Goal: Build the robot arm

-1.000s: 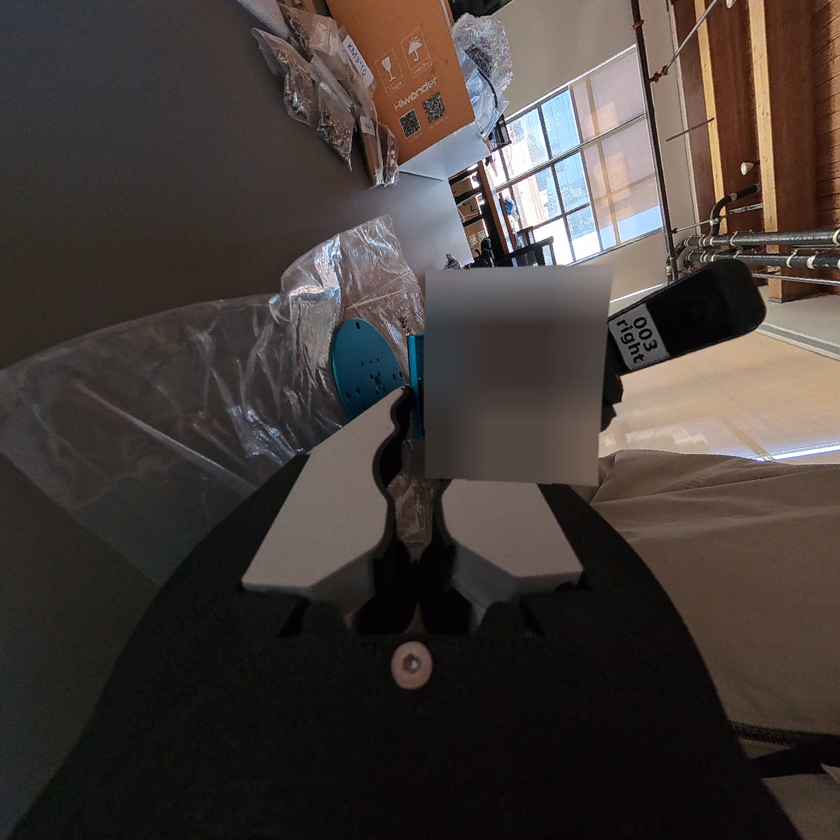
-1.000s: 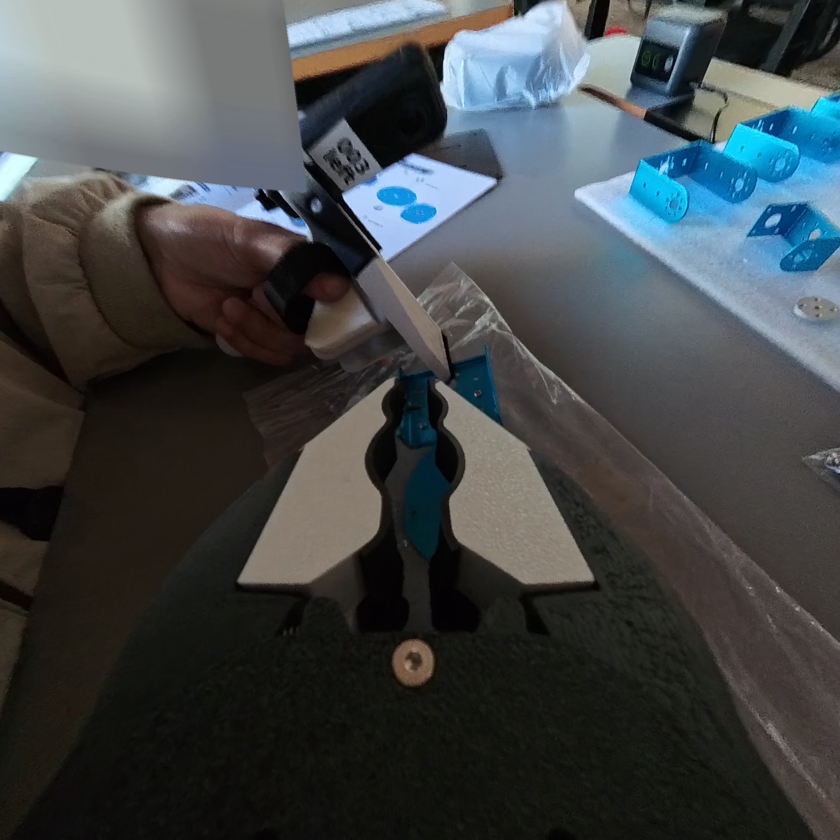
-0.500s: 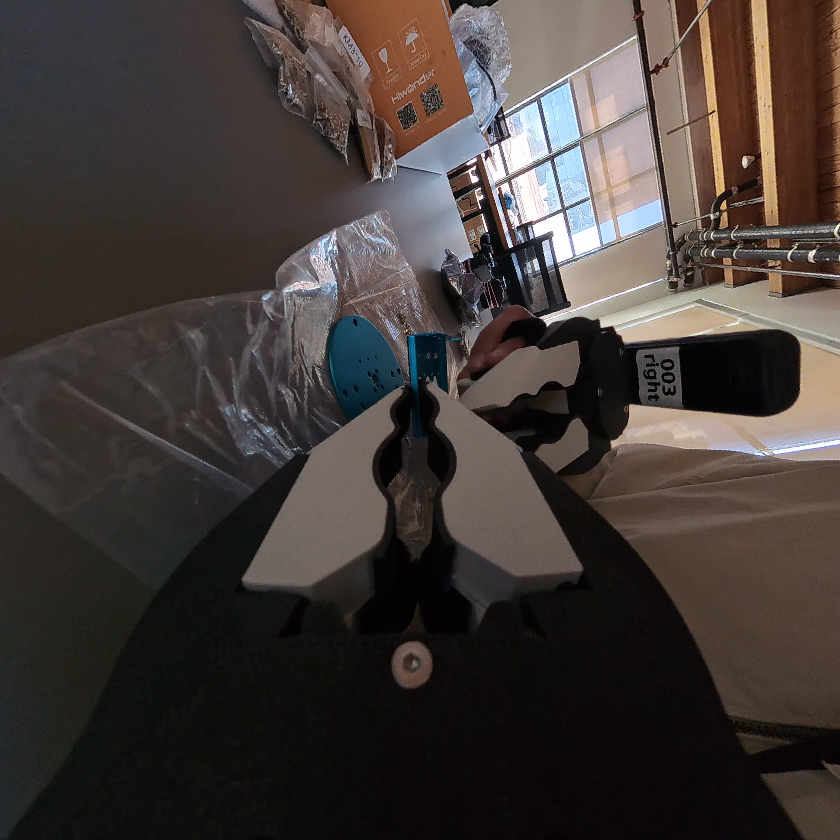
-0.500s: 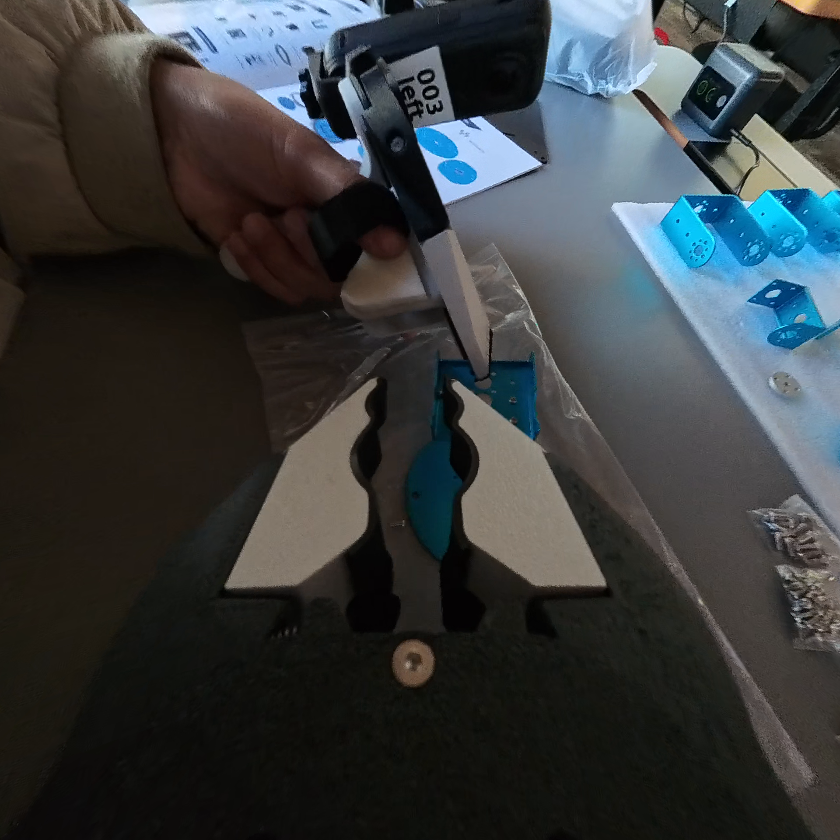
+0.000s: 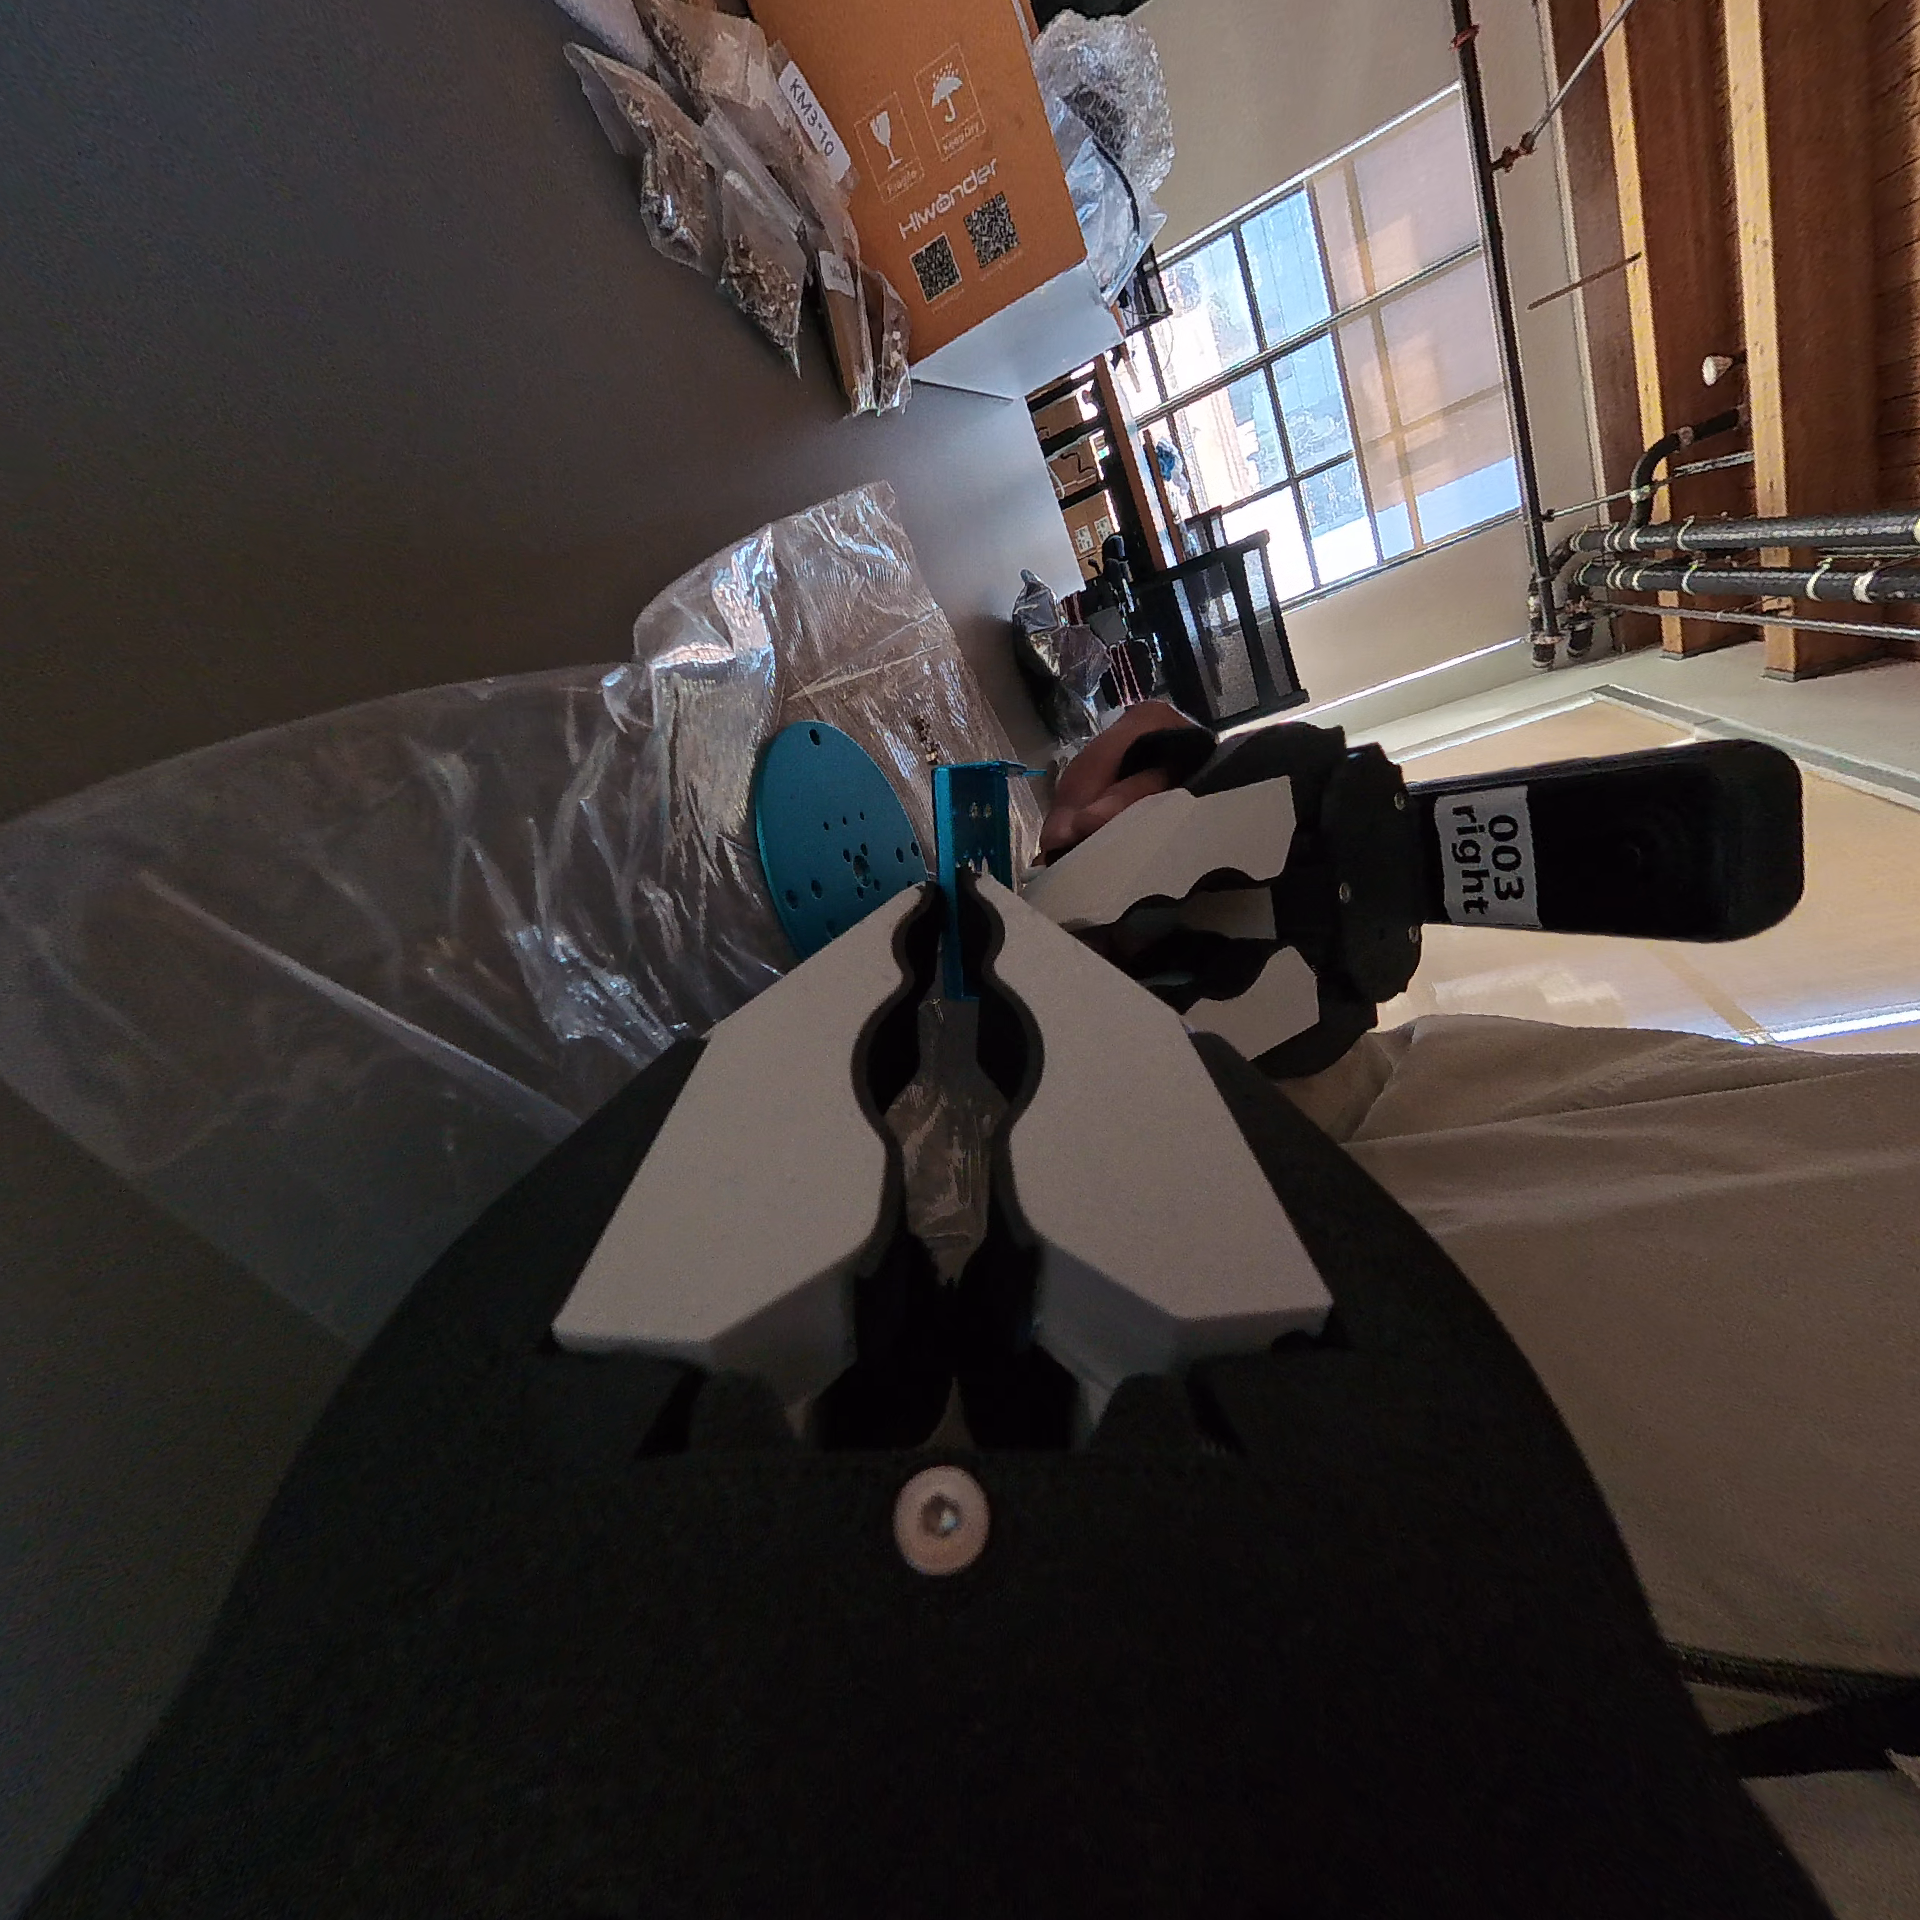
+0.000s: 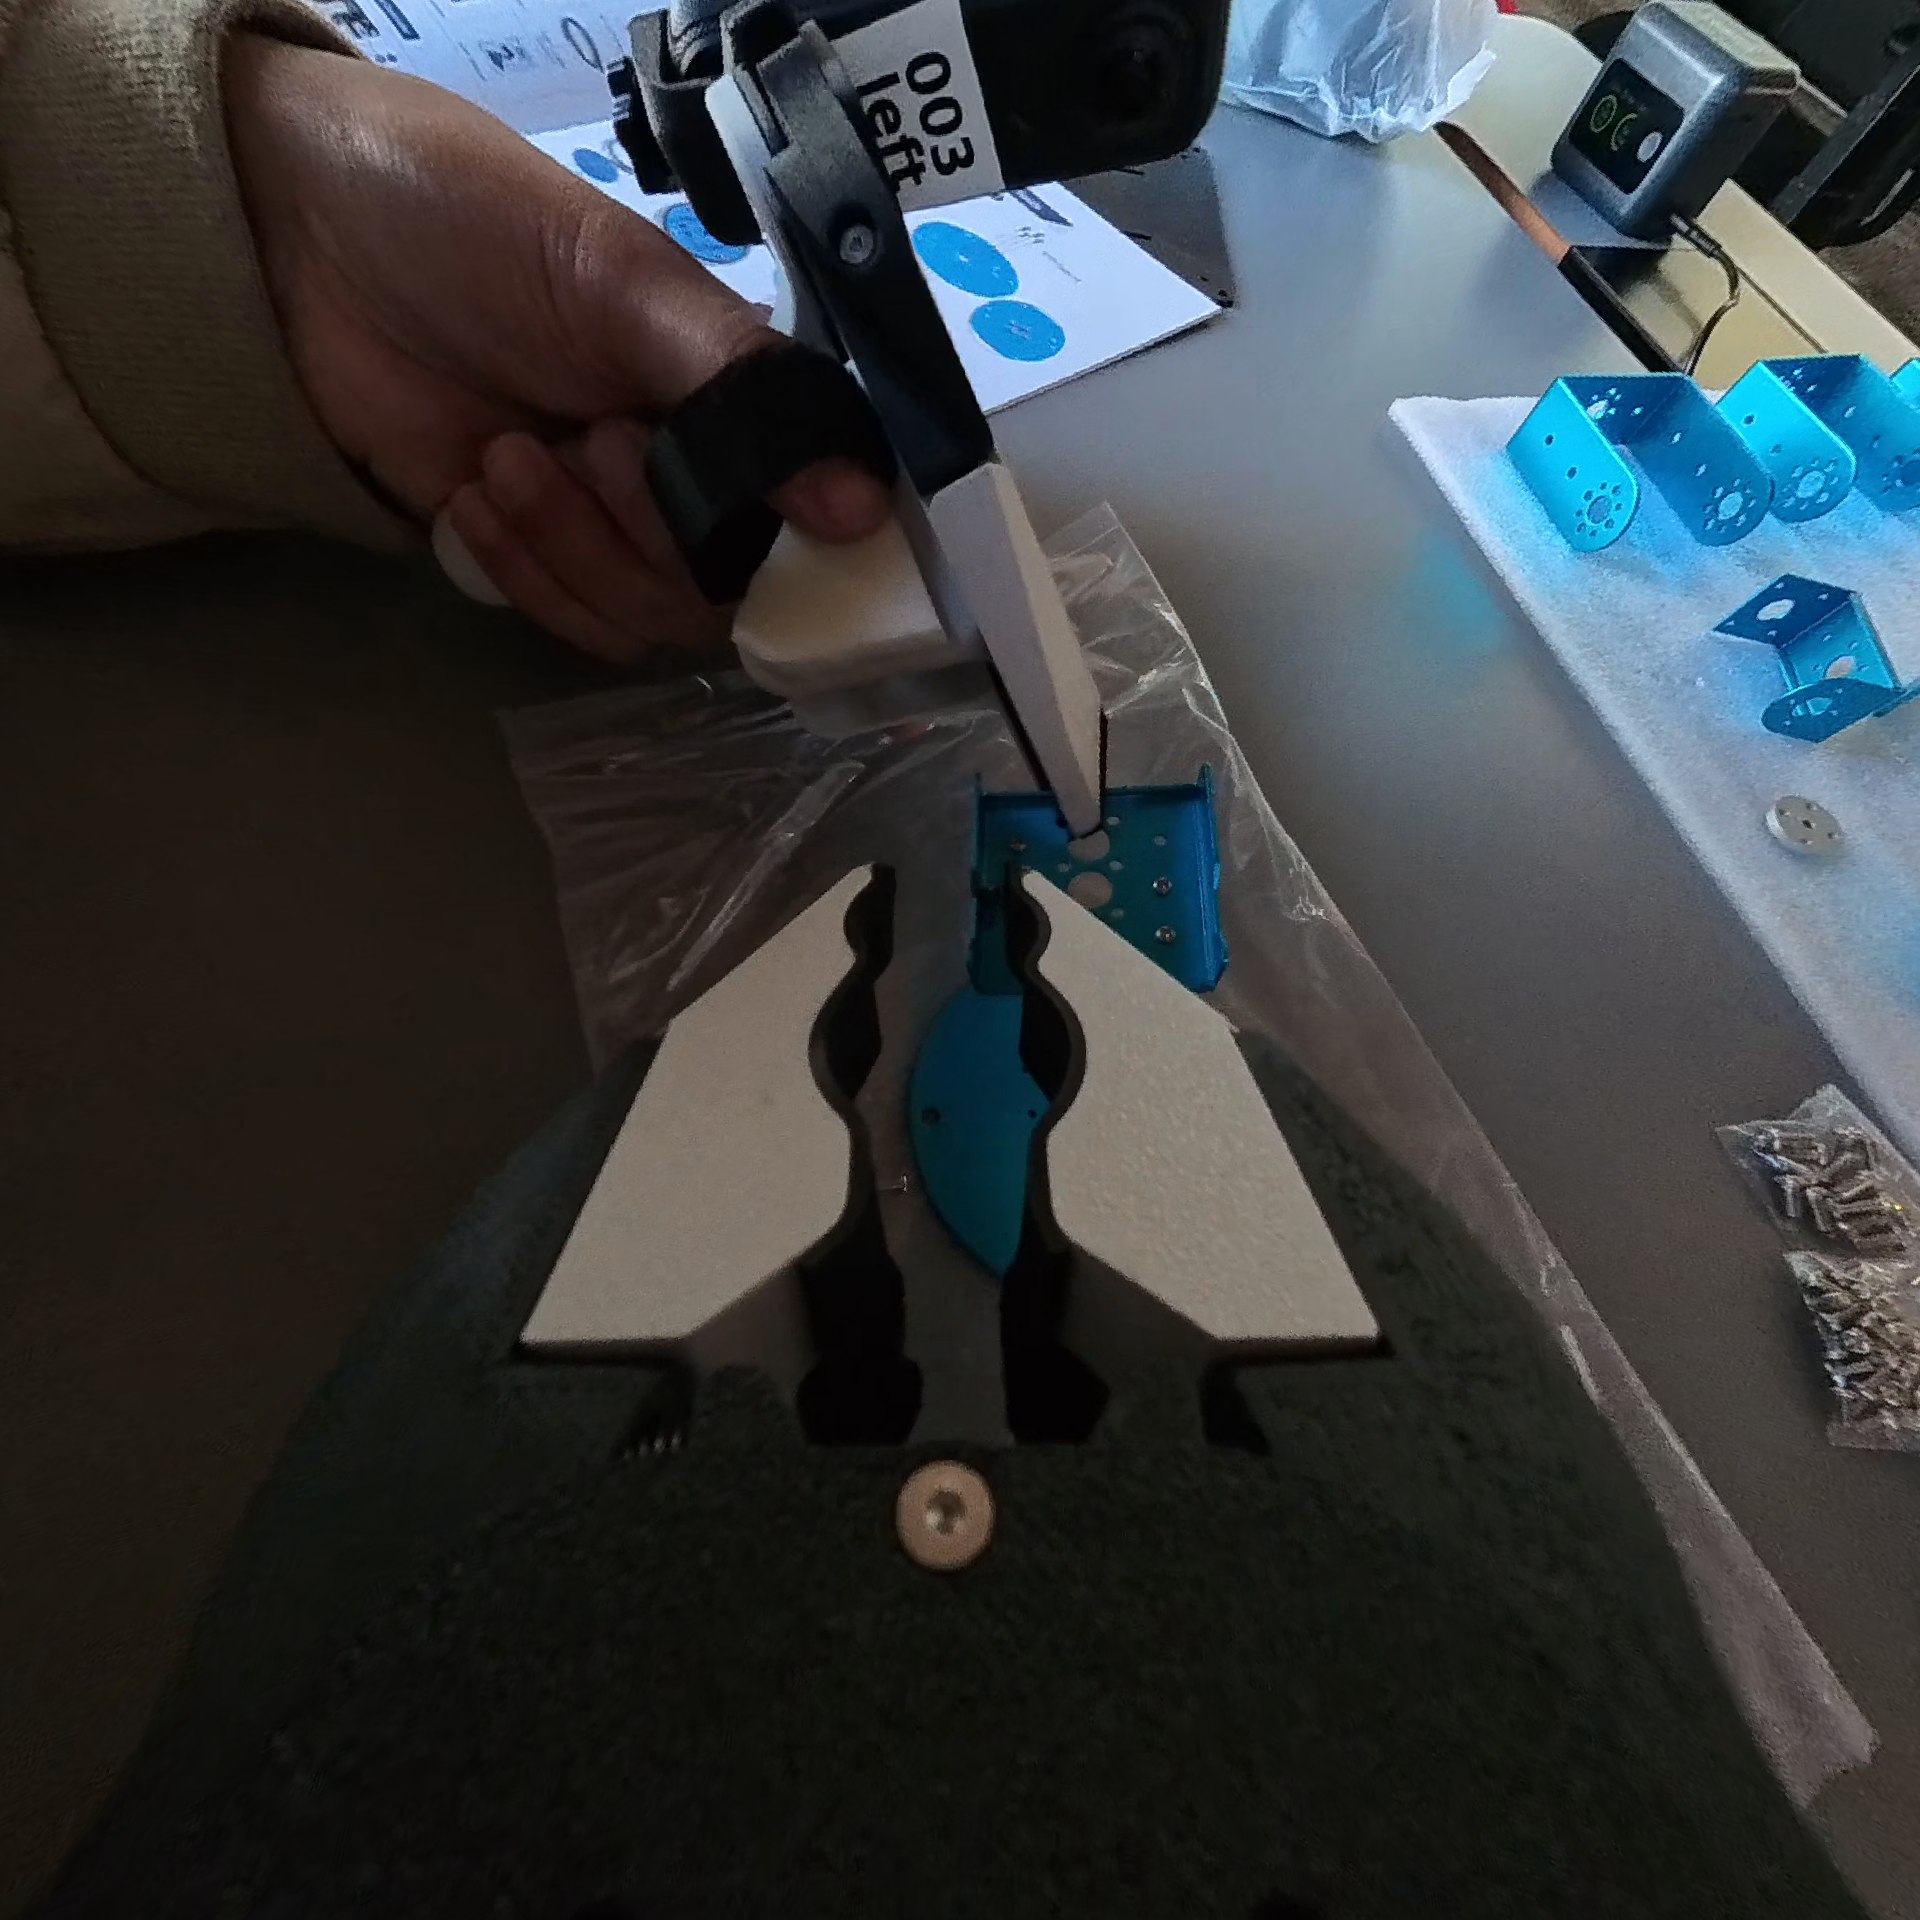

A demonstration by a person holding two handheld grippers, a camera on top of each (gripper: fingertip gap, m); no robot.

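The left gripper [image 5: 961,894] is pinched tight on the edge of a blue perforated U-bracket [image 6: 1132,894], its grey fingers [image 6: 1039,665] coming down onto the bracket's top flange; in the left wrist view the bracket's thin wall [image 5: 971,831] stands between the closed tips. The person's left hand [image 6: 499,343] grips the handle through a black finger strap.

The right gripper [image 6: 956,883] stands partly open with nothing in its grasp; its right finger [image 6: 1174,1122] lies just beside the bracket's near corner. Between its fingers shows a blue round plate [image 6: 971,1132], which lies flat on a clear plastic bag [image 6: 727,769] spread over the grey worktop [image 6: 1455,675].

Toward the worktop's right edge a white foam sheet [image 6: 1621,665] carries more blue brackets [image 6: 1621,457] and a small silver hub [image 6: 1805,828]; near it lie small bags of screws [image 6: 1839,1226]. Bare worktop lies between the plastic bag and the foam sheet. At the far edge sit a printed instruction sheet [image 6: 1060,312] and a small grey device with a screen [image 6: 1662,114].

In the left wrist view an orange cardboard box [image 5: 935,177] with printed marks and labelled hardware bags [image 5: 727,208] stand at the far corner. Both grippers bear white printed stickers.
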